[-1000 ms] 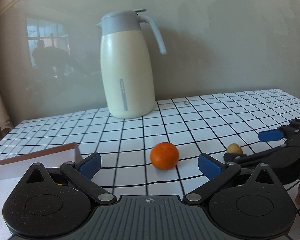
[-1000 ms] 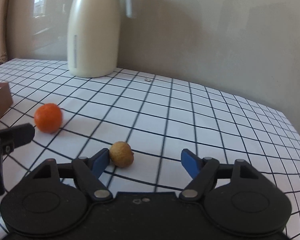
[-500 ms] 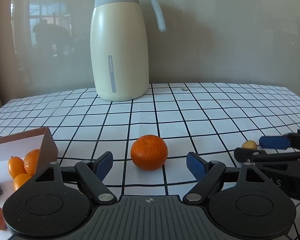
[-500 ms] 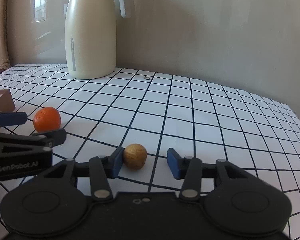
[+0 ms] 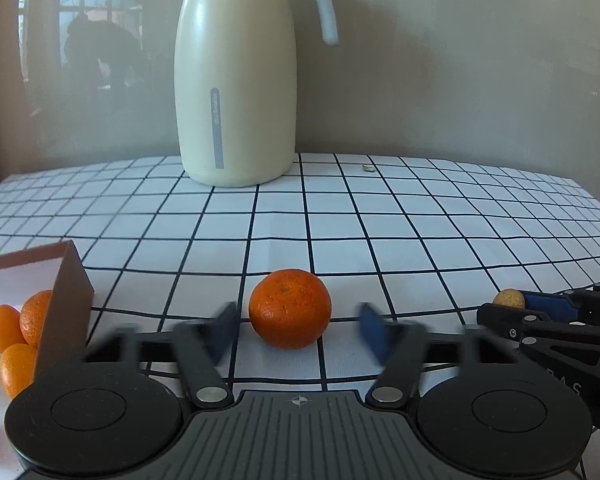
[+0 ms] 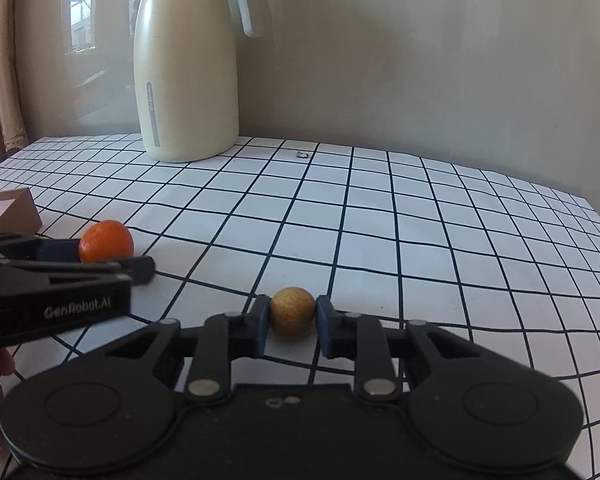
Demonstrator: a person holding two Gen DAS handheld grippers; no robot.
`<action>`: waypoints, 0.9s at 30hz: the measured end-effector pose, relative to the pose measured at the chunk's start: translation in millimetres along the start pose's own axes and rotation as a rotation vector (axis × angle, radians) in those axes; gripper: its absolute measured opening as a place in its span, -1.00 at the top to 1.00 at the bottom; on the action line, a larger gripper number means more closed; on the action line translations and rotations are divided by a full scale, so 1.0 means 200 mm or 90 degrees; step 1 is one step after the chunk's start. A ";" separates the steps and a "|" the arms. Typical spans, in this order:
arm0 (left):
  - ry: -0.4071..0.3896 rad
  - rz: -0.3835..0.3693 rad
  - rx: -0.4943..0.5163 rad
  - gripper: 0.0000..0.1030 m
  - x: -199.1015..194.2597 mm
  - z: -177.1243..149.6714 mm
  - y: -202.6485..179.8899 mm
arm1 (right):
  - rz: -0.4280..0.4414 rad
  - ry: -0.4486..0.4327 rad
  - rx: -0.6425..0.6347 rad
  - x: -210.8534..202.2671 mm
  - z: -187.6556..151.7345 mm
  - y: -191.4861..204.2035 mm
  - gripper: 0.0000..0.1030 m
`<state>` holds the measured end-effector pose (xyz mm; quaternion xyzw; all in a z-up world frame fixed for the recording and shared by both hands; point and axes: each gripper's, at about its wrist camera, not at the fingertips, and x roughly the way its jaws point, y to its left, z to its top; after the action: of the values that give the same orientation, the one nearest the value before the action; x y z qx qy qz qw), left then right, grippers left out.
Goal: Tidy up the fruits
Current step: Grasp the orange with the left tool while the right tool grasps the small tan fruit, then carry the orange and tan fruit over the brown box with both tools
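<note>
The right gripper [image 6: 292, 322] is now squeezing the small round tan fruit [image 6: 292, 310], while the left gripper's [image 5: 296, 330] jaws, closing in, are not yet touching the round orange tangerine [image 5: 290, 308].

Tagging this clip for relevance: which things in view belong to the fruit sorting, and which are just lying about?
Belongs to the job:
- tangerine, between the left gripper pads, not yet pinched
- small tan fruit, clamped in the right gripper
- box holding orange fruits

Just lying about:
- cream thermos jug
- tiny scrap on the checked tablecloth

Left gripper [image 5: 298, 330] jaws blur; jug [image 5: 236, 80] top (lid) cropped.
</note>
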<state>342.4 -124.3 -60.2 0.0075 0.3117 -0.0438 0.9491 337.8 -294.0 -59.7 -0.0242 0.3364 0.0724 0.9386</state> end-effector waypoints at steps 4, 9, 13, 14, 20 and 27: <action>-0.009 -0.021 -0.015 0.21 0.00 0.00 0.02 | -0.004 -0.001 -0.003 0.00 0.00 0.01 0.70; -0.015 -0.029 0.004 0.21 -0.05 -0.01 -0.01 | -0.010 -0.012 -0.003 -0.04 0.00 0.02 0.70; -0.029 -0.038 0.019 0.21 -0.13 -0.02 -0.03 | -0.007 -0.023 0.008 -0.09 0.01 0.01 0.70; -0.034 -0.040 0.018 0.21 -0.16 -0.02 -0.04 | -0.005 -0.026 0.011 -0.10 0.01 0.01 0.70; -0.053 -0.051 0.019 0.21 -0.33 -0.05 -0.04 | -0.007 -0.051 0.003 -0.25 0.00 0.03 0.70; -0.090 -0.050 0.036 0.21 -0.56 -0.14 -0.02 | -0.015 -0.068 -0.013 -0.39 -0.04 0.08 0.70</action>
<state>236.6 -117.5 -15.9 0.0193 0.2428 -0.0901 0.9657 270.8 -288.7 -16.9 -0.0338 0.2845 0.0657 0.9558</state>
